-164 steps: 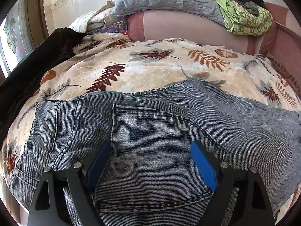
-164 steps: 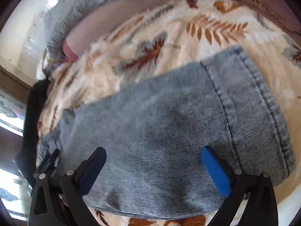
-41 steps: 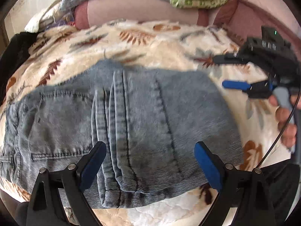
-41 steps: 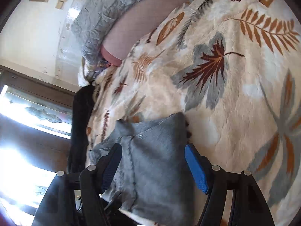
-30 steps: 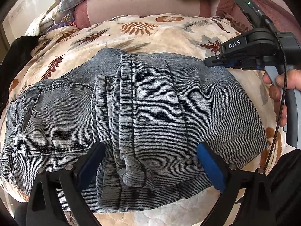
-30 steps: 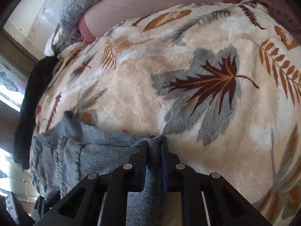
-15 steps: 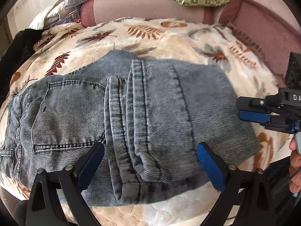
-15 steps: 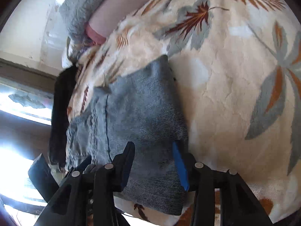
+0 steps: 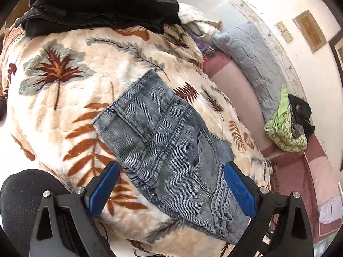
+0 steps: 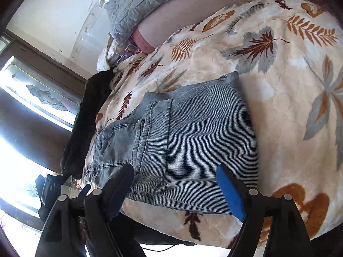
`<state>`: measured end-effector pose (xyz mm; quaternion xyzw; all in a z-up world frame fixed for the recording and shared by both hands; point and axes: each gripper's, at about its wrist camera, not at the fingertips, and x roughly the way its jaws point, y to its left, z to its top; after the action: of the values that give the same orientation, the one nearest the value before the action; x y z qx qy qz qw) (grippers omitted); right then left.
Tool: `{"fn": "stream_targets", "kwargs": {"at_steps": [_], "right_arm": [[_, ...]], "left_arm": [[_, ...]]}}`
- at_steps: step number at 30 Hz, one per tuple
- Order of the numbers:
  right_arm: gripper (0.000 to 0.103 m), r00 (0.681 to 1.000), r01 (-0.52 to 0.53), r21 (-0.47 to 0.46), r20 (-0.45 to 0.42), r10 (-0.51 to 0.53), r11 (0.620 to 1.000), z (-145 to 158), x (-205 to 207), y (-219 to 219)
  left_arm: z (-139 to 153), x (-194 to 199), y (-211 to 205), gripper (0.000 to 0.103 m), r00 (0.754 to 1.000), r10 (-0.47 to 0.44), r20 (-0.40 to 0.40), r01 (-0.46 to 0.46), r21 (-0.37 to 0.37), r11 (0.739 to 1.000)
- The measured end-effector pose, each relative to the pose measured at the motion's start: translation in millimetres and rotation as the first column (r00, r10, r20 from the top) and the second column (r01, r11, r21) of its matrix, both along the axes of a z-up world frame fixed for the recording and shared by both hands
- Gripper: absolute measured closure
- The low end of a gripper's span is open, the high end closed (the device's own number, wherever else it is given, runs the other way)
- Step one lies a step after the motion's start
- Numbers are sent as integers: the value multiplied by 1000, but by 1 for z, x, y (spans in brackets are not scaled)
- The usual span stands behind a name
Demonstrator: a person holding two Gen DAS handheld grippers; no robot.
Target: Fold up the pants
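Here the pants lie folded into a compact denim bundle on the bed's leaf-print blanket, close to its near edge. In the right wrist view the folded legs lie over the pocket half, hem seams running across the bundle. The left tool is wide open with nothing between its blue pads, hanging above the bundle; whether it touches the denim cannot be told. The right tool is likewise spread wide and empty, over the bundle's near edge. A black garment is heaped along the bed's far-left edge. A grey pillow leans at the wall by the head.
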<state>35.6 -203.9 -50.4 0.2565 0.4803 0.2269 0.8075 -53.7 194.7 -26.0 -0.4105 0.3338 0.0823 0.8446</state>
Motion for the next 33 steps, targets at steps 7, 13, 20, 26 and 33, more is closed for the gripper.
{"fn": "stream_targets", "kwargs": {"at_steps": [7, 13, 20, 26, 33], "right_arm": [[21, 999, -32, 19, 23, 31, 999, 8, 0, 16], [21, 993, -115, 38, 33, 114, 993, 27, 5, 55], [21, 955, -270, 83, -101, 277, 959, 15, 40, 144], [18, 913, -248, 111, -306, 271, 962, -42, 91, 199], [16, 947, -226, 128, -205, 248, 966, -1, 99, 206]], "left_arm": [[-34, 15, 32, 5, 994, 43, -101, -53, -103, 993], [-46, 21, 45, 5, 995, 52, -84, -64, -142, 988], [-48, 37, 56, 72, 995, 37, -98, -44, -76, 996], [-53, 36, 62, 84, 998, 13, -62, -17, -73, 997], [-52, 36, 62, 88, 999, 0, -37, -2, -51, 999]]}}
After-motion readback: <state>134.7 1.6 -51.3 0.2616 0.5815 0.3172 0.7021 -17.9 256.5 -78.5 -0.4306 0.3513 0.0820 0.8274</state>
